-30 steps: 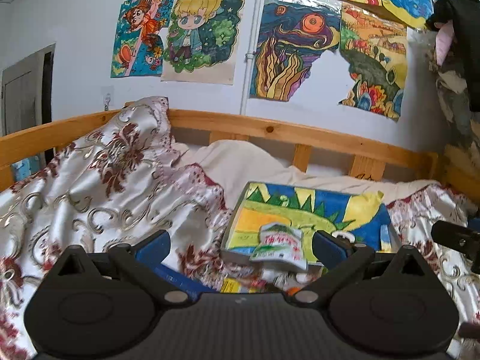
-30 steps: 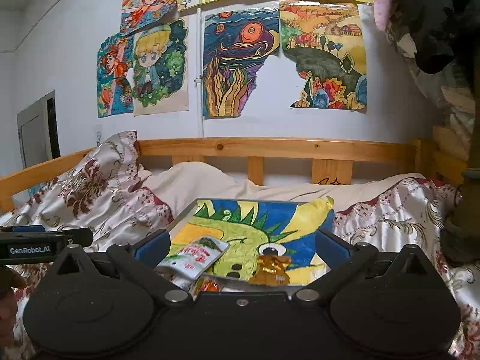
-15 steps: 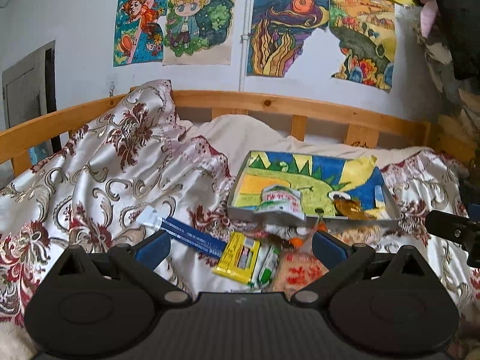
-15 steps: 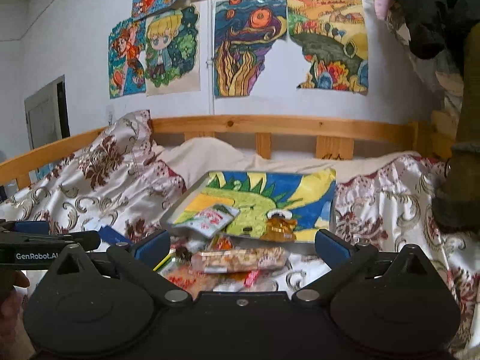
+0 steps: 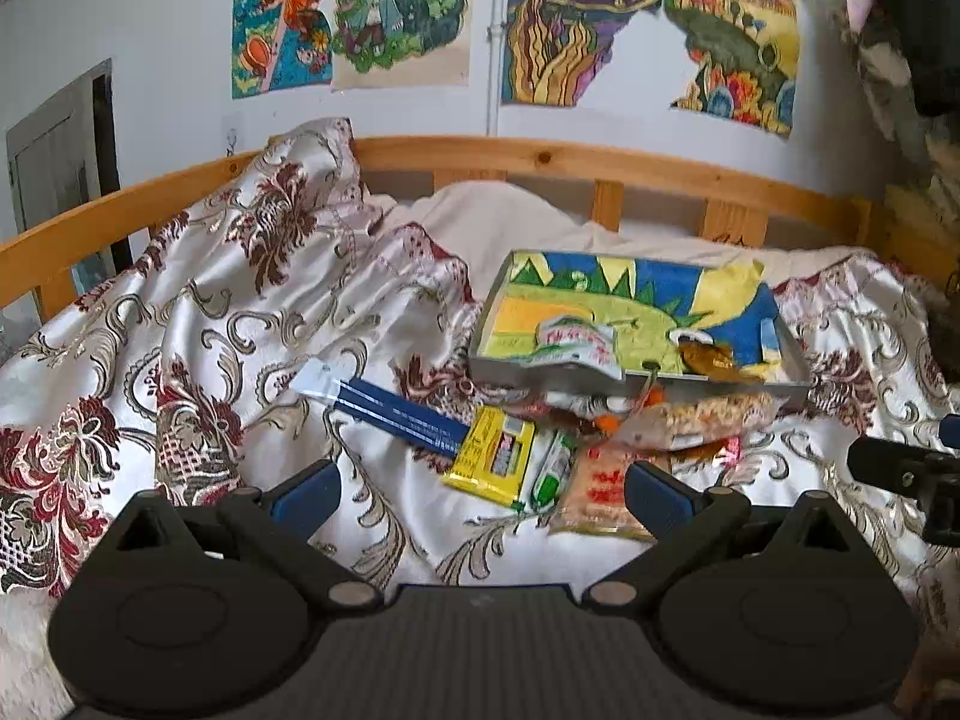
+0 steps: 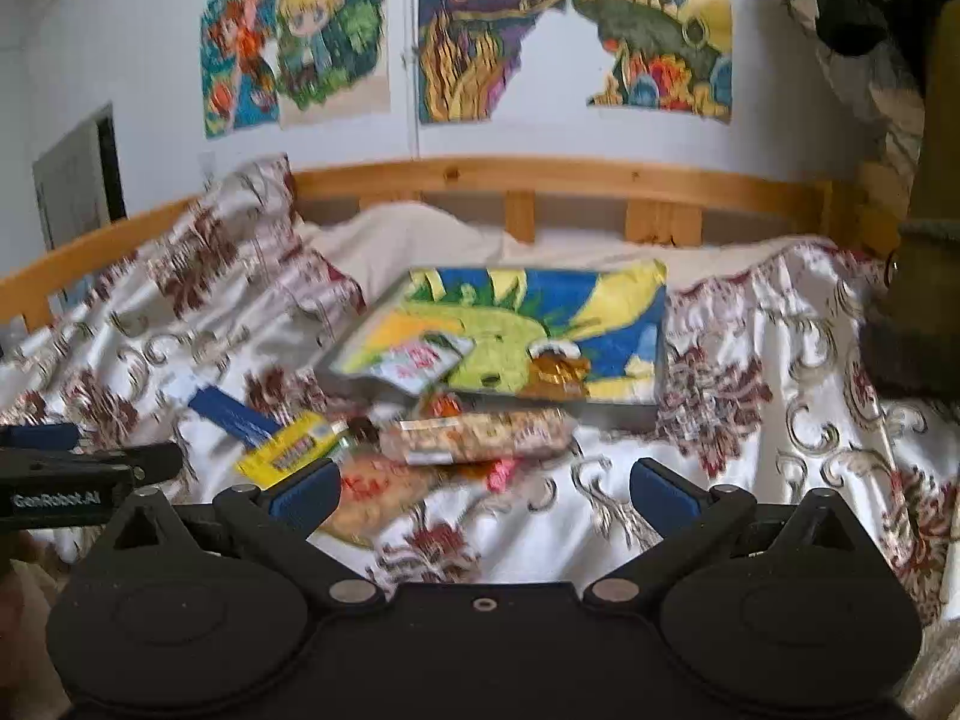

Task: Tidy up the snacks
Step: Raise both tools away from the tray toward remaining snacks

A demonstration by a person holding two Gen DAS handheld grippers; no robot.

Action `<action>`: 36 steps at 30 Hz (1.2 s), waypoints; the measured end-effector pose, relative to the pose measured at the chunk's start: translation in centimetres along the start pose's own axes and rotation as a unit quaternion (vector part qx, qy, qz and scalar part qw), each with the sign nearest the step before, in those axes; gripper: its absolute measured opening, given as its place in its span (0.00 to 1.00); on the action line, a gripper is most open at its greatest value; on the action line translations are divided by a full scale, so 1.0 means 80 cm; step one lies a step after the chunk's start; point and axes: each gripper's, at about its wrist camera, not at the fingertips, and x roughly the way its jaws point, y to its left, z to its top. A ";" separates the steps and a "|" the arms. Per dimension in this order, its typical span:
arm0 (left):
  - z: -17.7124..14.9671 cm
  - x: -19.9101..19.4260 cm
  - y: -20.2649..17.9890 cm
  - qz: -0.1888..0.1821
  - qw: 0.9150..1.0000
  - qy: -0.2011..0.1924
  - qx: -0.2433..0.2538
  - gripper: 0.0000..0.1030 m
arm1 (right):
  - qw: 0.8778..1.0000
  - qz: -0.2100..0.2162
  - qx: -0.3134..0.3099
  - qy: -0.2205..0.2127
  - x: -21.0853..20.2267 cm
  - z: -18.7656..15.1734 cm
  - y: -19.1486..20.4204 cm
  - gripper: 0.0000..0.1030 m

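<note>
A shallow grey tray (image 5: 600, 372) with a colourful drawing inside lies on the bed; it holds a white-red pouch (image 5: 576, 342) and a brown wrapped sweet (image 5: 711, 357). In front of it lies a pile of snacks: a blue stick pack (image 5: 390, 411), a yellow pack (image 5: 495, 456), a green-white tube (image 5: 555, 468), an orange-red bag (image 5: 600, 492) and a clear nut bar (image 5: 702, 420). My left gripper (image 5: 480, 492) is open and empty above the pile. My right gripper (image 6: 483, 495) is open and empty near the nut bar (image 6: 480, 435) and the tray (image 6: 636, 405).
A floral satin quilt (image 5: 210, 330) covers the bed in folds. A wooden rail (image 5: 540, 159) runs along the back below wall posters. The right gripper's finger (image 5: 900, 468) shows at the right edge of the left view; the left gripper (image 6: 78, 468) shows in the right view.
Both grippers have tilted down and pulled back, so the snack pile in front of the tray has come into view. Both stay open and empty.
</note>
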 end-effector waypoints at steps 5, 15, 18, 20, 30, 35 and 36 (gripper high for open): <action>-0.002 0.004 -0.003 0.004 1.000 0.013 0.009 0.99 | 1.000 -0.004 0.001 0.022 0.008 -0.003 0.000 0.99; -0.003 0.013 -0.003 0.009 0.999 0.035 0.012 0.99 | 0.999 -0.008 -0.004 0.040 0.016 -0.004 0.001 0.99; -0.003 0.015 -0.004 0.010 0.999 0.039 0.014 0.99 | 0.999 -0.010 -0.003 0.044 0.018 -0.004 0.001 0.99; -0.002 0.016 -0.003 0.008 0.999 0.042 0.014 0.99 | 0.999 -0.010 -0.001 0.046 0.019 -0.003 0.000 0.99; 0.009 0.035 0.002 -0.017 0.997 0.078 0.004 0.99 | 0.998 -0.011 -0.003 0.067 0.033 0.003 -0.002 0.99; 0.012 0.049 0.001 -0.034 0.995 0.096 0.008 0.99 | 0.996 0.003 0.001 0.086 0.044 0.009 -0.005 0.99; 0.013 0.051 0.000 -0.038 0.994 0.100 0.011 0.99 | 0.996 0.003 -0.001 0.087 0.045 0.011 -0.005 0.99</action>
